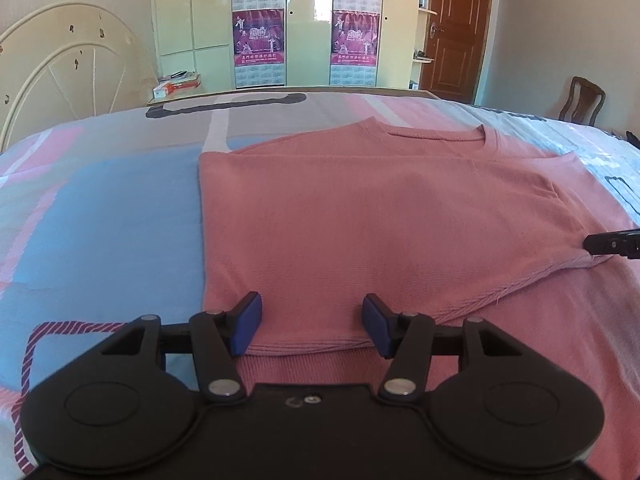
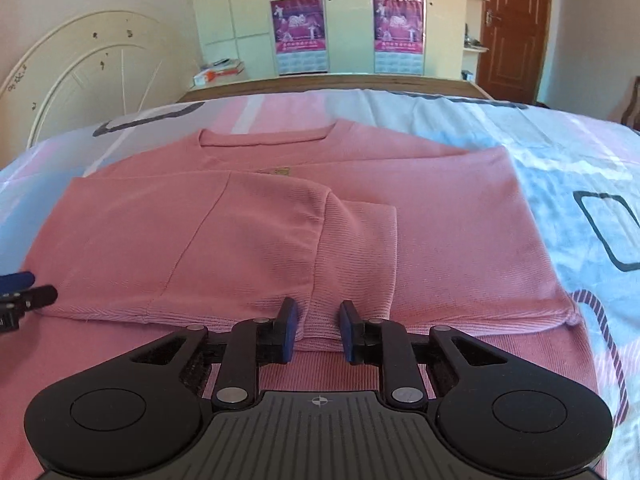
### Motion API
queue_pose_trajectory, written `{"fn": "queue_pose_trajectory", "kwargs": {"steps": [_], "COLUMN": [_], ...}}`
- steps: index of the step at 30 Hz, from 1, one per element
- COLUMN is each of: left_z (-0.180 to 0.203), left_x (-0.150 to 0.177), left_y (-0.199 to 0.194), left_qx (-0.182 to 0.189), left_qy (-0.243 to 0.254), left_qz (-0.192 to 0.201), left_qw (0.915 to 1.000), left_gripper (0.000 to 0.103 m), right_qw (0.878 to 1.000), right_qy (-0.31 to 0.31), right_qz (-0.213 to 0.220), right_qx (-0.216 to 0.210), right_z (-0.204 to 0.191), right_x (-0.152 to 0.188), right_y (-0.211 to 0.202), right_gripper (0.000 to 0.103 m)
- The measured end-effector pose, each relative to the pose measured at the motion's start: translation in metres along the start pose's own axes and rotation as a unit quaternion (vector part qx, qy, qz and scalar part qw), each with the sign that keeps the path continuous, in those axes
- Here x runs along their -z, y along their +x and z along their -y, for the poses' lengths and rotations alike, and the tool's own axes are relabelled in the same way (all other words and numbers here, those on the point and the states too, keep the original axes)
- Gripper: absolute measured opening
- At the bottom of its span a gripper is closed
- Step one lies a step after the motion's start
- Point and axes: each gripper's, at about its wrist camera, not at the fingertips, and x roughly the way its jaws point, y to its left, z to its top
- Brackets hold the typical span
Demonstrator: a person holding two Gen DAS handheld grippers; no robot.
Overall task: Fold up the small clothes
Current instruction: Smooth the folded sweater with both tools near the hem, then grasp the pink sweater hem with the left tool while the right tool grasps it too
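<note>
Nearest you, your left gripper (image 1: 312, 322) stands half open over the near hem of the pink sweater (image 1: 360, 216), pads apart and gripping nothing. Your right gripper (image 2: 319, 330) sits narrower, its jaws straddling the folded sleeve cuff (image 2: 356, 256); whether they pinch it you cannot tell. The sweater lies flat on the patterned bedsheet (image 1: 100, 216), collar away. Beyond stand a wardrobe (image 1: 308, 20) and a brown door (image 1: 456, 28).

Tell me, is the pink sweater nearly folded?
About halfway, I'd guess. Done: both sides of the pink sweater are folded in, with a ribbed cuff lying on top. In hand: the left gripper and right gripper sit at the near edge with fabric between their pads; whether they pinch it is unclear. Left: folding that edge toward the collar.
</note>
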Motion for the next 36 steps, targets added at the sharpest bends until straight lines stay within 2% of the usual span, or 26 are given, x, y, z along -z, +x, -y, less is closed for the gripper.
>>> {"fn": "queue_pose_trajectory", "kwargs": {"steps": [18,23,25,26,27,29,32,35,36], "left_z": [0.007,0.015,0.015,0.013,0.011,0.004,-0.010,-0.014,-0.016], "left_x": [0.003,0.006,0.018,0.027,0.038,0.061,0.094,0.123,0.132], "left_y": [-0.008,-0.025,-0.044,-0.054,-0.064,-0.090,-0.130,-0.163,-0.171], "left_qx": [-0.025,-0.050,-0.048,-0.047,-0.048,-0.053,-0.034,-0.034,-0.027], "left_qy": [0.001,0.019,0.007,-0.001,-0.006,-0.023,-0.063,-0.078,-0.087], "left_qz": [-0.009,-0.027,-0.027,-0.029,-0.028,-0.022,-0.020,-0.029,-0.033], "left_qw": [0.9997,0.9982,0.9984,0.9985,0.9984,0.9981,0.9972,0.9960,0.9953], "left_gripper": [0.055,0.055,0.057,0.057,0.059,0.059,0.059,0.059,0.059], "right_qw": [0.997,0.999,0.999,0.999,0.999,0.999,0.999,1.000,0.999], "right_qy": [-0.066,-0.052,-0.043,-0.040,-0.036,-0.030,-0.017,0.016,0.035], "right_qz": [-0.019,0.000,0.013,0.014,0.019,0.039,0.036,0.018,0.012], "right_qx": [0.026,0.009,-0.004,-0.005,-0.008,-0.012,-0.018,-0.017,-0.021], "right_z": [-0.017,-0.006,0.001,0.005,0.010,0.022,0.049,0.082,0.092], "right_x": [-0.001,0.007,0.018,0.024,0.030,0.048,0.080,0.114,0.125], "right_y": [0.004,-0.027,-0.046,-0.056,-0.068,-0.098,-0.137,-0.167,-0.176], "right_gripper": [0.026,0.027,0.028,0.031,0.050,0.076,0.074,0.058,0.056]}}
